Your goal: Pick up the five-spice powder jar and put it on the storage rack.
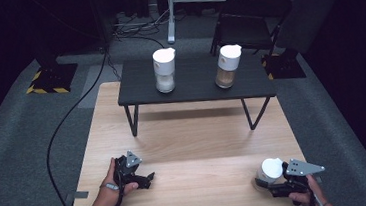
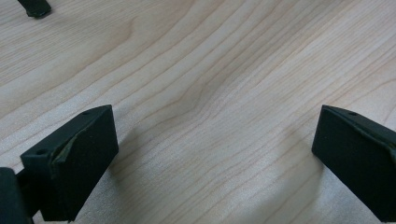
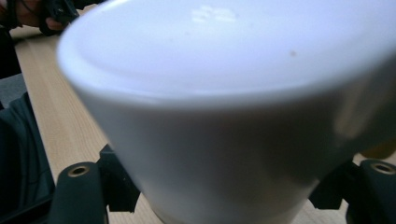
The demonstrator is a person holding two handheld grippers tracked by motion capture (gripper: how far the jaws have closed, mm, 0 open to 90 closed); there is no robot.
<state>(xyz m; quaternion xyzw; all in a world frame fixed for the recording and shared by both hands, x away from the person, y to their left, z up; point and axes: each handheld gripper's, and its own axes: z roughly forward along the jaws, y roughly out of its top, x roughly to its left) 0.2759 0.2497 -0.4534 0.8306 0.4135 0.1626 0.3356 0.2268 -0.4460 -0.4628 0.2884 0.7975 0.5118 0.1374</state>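
Two grippers are at the near edge of the wooden tabletop (image 1: 190, 147), one in each hand of the person. The right gripper (image 1: 268, 186) is at the near right corner, and its fingers (image 3: 77, 189) are closed on a white-lidded jar (image 1: 269, 172) that stands there on the wood. In the right gripper view the white lid (image 3: 224, 93) is very close to the camera, with one black finger at each lower side of it, so the jar sits between them and is held.

The left gripper (image 1: 147, 179) lies low over the tabletop at the near left, well apart from the jar. In the left gripper view its fingers (image 2: 74, 163) stand wide, with bare wood between them.

On the far half of the tabletop stands a small black table (image 1: 195, 89) with thin metal legs. It carries two more jars with white lids: a jar with white contents (image 1: 164, 70) on its left part, and a jar with brown contents (image 1: 228, 66) on its right part. Both stand upright and apart from each other. Behind this table, on the grey floor, I can see a black folding chair (image 1: 249, 19).
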